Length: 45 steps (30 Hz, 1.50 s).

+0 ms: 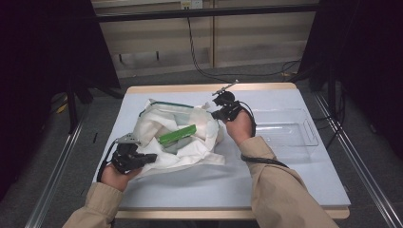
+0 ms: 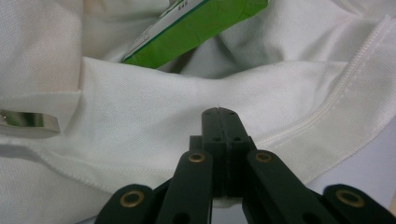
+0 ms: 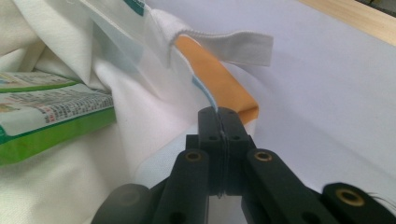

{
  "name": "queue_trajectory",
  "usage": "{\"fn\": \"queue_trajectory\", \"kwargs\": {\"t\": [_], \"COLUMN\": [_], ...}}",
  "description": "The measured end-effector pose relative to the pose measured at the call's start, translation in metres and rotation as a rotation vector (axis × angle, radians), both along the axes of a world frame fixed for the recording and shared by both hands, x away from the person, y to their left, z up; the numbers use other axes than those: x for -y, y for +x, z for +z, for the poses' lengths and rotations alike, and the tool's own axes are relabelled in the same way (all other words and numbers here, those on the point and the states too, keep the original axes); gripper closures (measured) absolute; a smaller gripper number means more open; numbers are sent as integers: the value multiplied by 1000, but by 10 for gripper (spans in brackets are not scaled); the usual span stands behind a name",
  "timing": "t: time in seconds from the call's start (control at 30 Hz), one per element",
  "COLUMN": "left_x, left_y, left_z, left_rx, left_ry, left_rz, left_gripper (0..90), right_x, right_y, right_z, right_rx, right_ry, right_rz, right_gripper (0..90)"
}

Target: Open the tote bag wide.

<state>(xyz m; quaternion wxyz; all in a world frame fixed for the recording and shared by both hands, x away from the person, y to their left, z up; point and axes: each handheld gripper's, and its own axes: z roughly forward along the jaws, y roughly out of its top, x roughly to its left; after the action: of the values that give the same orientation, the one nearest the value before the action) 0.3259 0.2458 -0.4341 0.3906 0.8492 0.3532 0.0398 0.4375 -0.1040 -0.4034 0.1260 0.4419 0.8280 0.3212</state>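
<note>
Bag [image 1: 190, 118] rim is clamped by both the left gripper [image 1: 148, 158] and right gripper [image 1: 216, 114]; it should be spread evenly toward the table [image 1: 294, 175] edges.

The high view looked down and forward over the table [image 1: 285, 185]; both gripper views sat close, sharing the white cloth bag [image 1: 190, 152] and green box [image 1: 177, 134].

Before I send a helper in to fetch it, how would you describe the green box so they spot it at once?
On the pale table lies a crumpled white cloth bag, near its left half. In the bag's open mouth rests the green box, long, flat and tilted. It is the one bright green thing there, unlike the white cloth around it and the clear plastic tray to the right.
</note>
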Motion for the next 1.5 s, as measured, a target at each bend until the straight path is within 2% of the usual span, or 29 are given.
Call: {"fn": "queue_trajectory", "kwargs": {"t": [0.23, 0.6, 0.87, 1.5], "left_x": [1, 2, 2, 3], "left_y": [0, 0, 0, 2], "left_z": [-2, -6, -7, -13], "left_rx": [-3, -11, -23, -36], "left_ry": [-3, 18, 13, 9], "left_rz": [0, -2, -2, -8], "left_gripper": [900, 900, 900, 900], "right_x": [2, 3, 4, 4], "right_y": [5, 8, 11, 17], "right_z": [-5, -10, -13, -22], "right_rx": [-11, -21, -16, -37], "right_ry": [-7, -18, -32, -50], "right_rz": [-15, -32, -28, -48], "right_gripper": [896, 895, 895, 893]}}
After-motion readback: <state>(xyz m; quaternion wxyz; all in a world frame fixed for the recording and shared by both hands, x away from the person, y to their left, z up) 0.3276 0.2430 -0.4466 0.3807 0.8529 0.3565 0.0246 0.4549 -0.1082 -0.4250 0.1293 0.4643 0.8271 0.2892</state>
